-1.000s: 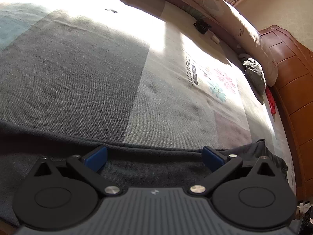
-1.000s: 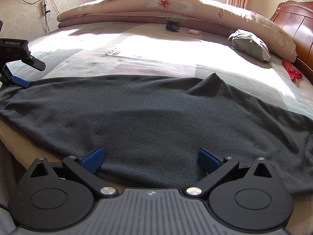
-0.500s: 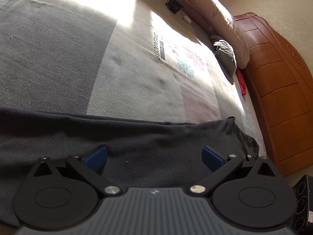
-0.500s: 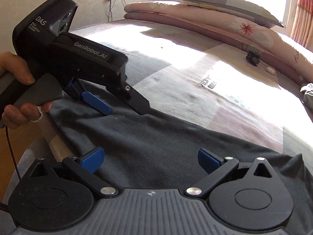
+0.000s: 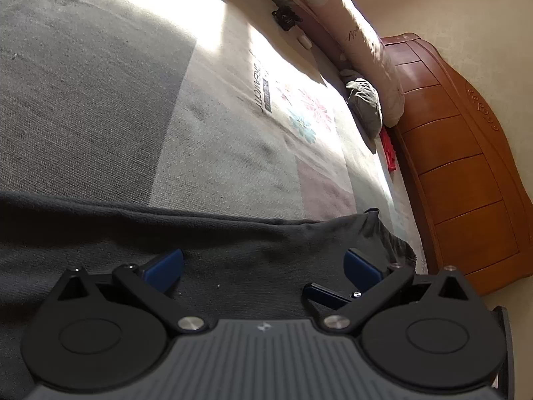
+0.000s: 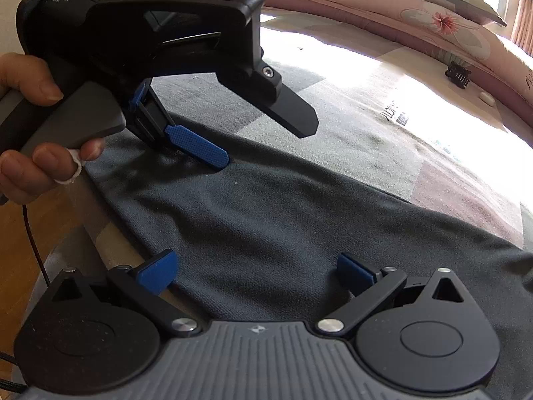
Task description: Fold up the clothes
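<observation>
**Grippers spread over the dark garment**

Both grippers hang with jaws wide apart and nothing between them. Left gripper (image 5: 263, 265) sits low over the garment (image 5: 233, 243), which lies flat on the bed (image 5: 100, 100) directly beneath and ahead. Right gripper (image 6: 255, 271) hovers above the same cloth, with the left one just ahead to its left, held by a hand (image 6: 26, 126).
</observation>
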Demonstrator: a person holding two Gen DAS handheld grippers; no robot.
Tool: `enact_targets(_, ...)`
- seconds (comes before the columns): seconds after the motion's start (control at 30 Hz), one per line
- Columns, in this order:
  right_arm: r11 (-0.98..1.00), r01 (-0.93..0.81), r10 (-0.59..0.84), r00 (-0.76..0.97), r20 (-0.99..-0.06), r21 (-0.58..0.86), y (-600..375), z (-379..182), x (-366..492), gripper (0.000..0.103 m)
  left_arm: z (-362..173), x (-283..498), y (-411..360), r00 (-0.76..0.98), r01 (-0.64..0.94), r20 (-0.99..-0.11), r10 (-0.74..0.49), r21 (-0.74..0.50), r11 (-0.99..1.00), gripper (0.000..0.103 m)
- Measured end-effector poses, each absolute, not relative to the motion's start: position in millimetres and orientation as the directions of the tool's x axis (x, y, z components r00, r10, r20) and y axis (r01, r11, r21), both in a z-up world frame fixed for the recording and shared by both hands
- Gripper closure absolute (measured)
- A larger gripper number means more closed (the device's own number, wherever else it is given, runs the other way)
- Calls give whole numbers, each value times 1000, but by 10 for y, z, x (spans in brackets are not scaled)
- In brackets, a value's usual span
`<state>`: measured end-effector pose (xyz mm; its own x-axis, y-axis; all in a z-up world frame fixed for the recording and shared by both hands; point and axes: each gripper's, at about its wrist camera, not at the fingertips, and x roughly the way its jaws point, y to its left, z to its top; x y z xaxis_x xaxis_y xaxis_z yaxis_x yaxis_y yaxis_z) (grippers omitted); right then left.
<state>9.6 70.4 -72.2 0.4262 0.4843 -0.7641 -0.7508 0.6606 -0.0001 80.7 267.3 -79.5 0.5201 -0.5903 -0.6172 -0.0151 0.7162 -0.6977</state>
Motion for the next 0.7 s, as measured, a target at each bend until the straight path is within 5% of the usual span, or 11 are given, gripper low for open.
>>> enact_targets(0.2,671,-741,466,442,-766,-19,869,-830,192,0,-584,567,2821,551,17,-649,-525,-620,785,1)
enact_targets(0.53,659,-752,489,445,-750,-16,822,-845,219,0,-580,104,3449,651,-151,-702,-289,-493,857,1)
enact_targets(0.7,658,-752,496,448,-744,-14,819,-848,158,0,-569,-173,3386,656,-100,-679,-328,-509,855,1)
